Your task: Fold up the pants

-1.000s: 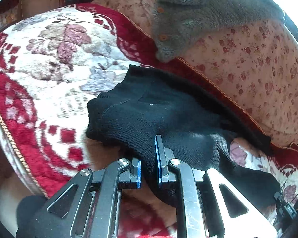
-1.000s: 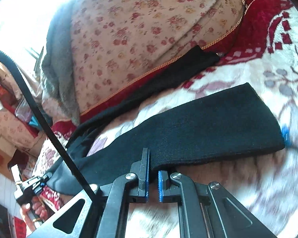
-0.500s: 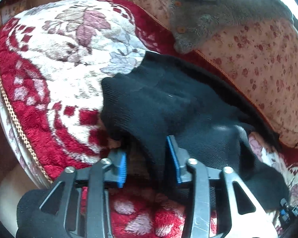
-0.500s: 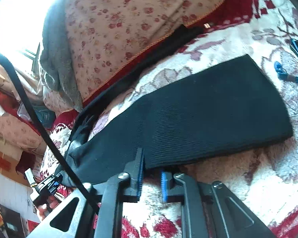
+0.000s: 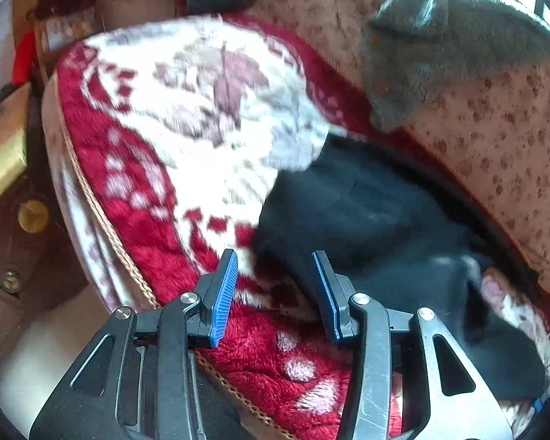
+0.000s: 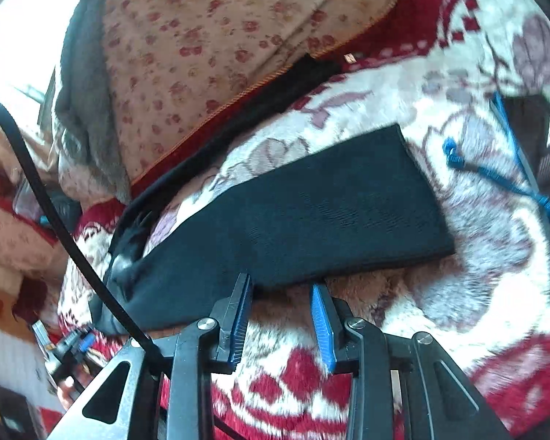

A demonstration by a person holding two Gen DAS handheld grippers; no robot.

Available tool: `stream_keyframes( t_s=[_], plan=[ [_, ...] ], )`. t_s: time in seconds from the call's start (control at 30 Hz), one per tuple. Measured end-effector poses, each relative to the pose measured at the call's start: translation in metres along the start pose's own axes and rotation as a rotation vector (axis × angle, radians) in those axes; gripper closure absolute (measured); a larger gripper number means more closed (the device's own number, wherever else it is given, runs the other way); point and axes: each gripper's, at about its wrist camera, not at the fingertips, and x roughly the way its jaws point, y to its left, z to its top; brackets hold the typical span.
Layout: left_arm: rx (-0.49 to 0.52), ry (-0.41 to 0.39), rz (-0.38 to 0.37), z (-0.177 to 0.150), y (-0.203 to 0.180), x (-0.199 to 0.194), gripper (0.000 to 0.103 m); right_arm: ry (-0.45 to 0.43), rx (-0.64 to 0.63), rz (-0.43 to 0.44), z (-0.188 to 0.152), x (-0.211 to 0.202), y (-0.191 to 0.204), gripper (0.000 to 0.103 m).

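The black knit pants (image 5: 366, 220) lie on a red and white floral blanket (image 5: 187, 117). In the left wrist view the waist end is bunched just beyond my left gripper (image 5: 273, 267), which is open and empty, its blue pads either side of the cloth's near edge. In the right wrist view one leg (image 6: 311, 212) lies flat across the blanket (image 6: 403, 84) and the other leg (image 6: 267, 95) runs along the cushion's base. My right gripper (image 6: 282, 289) is open and empty, its tips at the near edge of the flat leg.
A floral back cushion (image 5: 495, 139) with a grey fuzzy garment (image 5: 458, 47) draped on it stands behind the pants. A blue cord (image 6: 495, 172) lies right of the leg's hem. The blanket's edge (image 5: 91, 198) drops off at the left, with furniture beyond.
Both grippers were shut on the pants' near edge a second ago. Both have opened, let go of the cloth and drawn back a little.
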Motion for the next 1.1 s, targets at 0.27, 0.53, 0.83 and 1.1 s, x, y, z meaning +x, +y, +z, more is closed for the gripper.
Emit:
stream_keyframes(
  t_s=[0.27,0.53,0.83,1.1],
  plan=[
    [0.039,0.016,-0.121,0.02,-0.038,-0.014,0.061,-0.067,-0.031,0.098,0.029,-0.018,0.022,0.071],
    [0.113,0.15,-0.217,0.015,-0.109,0.012,0.061,-0.026,-0.013,0.152,0.068,0.039,0.044,0.069],
    [0.192,0.252,-0.317,0.029,-0.187,0.054,0.058,-0.003,0.104,0.182,0.119,0.097,0.035,0.057],
    [0.14,0.352,-0.35,0.048,-0.224,0.106,0.058,0.014,0.196,0.182,0.147,0.128,0.017,0.057]
  ],
)
